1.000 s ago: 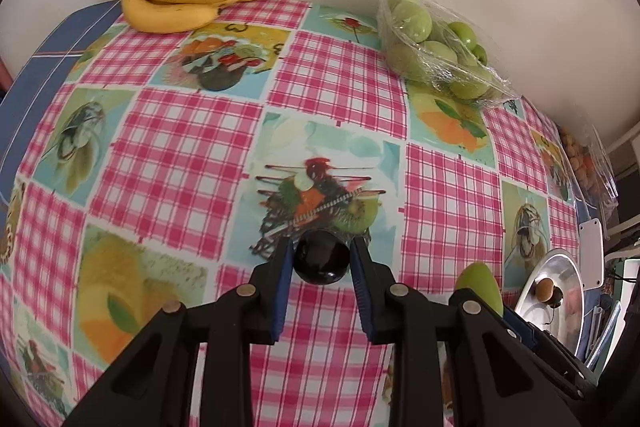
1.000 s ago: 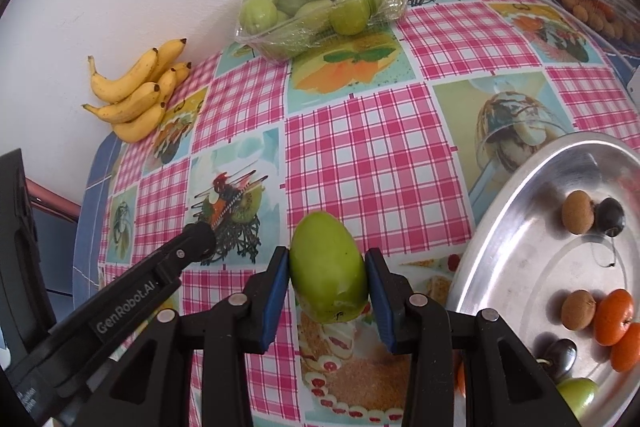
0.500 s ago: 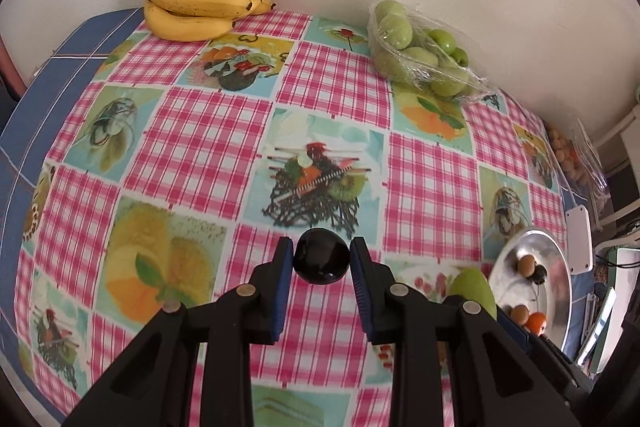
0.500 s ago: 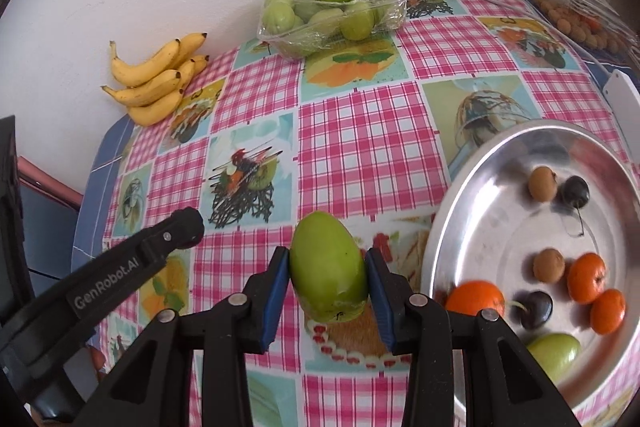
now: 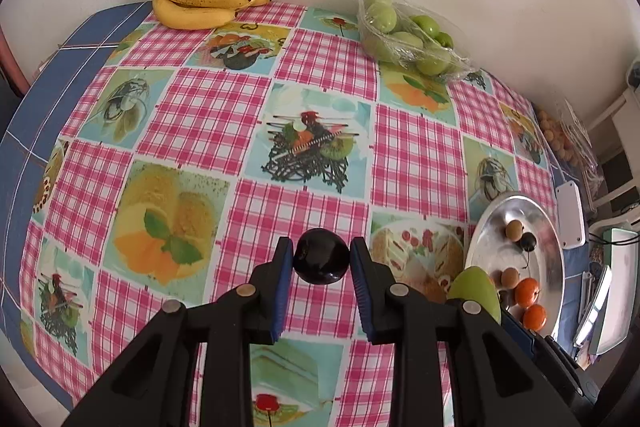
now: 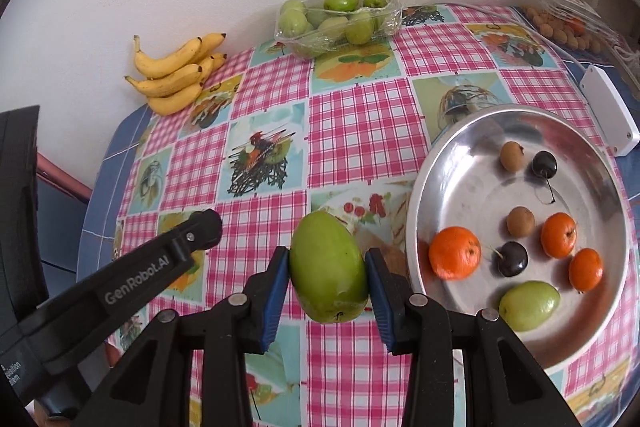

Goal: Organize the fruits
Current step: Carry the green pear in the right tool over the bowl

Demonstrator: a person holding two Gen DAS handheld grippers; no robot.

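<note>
step in hand: carry phase, as i judge it; both tools hold fruit clear of the worktop (image 5: 416, 163), heading for the steel tray (image 6: 424, 187).
left tool (image 5: 322, 259): pads closed on a dark cherry (image 5: 321, 261), which hangs above the checked cloth, well to the left of the tray.
right tool (image 6: 327, 267): pads clamped on the sides of a green fruit (image 6: 328, 267), held just left of the tray rim, not yet over it.
tray contents: three oranges, two dark cherries, two brown fruits and one green fruit, lying apart from each other.
away from the tray: bananas (image 6: 176, 75) and a wrapped pack of green fruit (image 6: 336, 19) by the wall, far from the tray; a bag of brown fruit (image 6: 560, 27) beyond the tray's far side.
next move calls for: bringing the green fruit over a bare patch of the tray, lowering it close to the metal before easing the pads apart so it does not roll into the oranges; the cherry likely follows, beside the other cherries.
</note>
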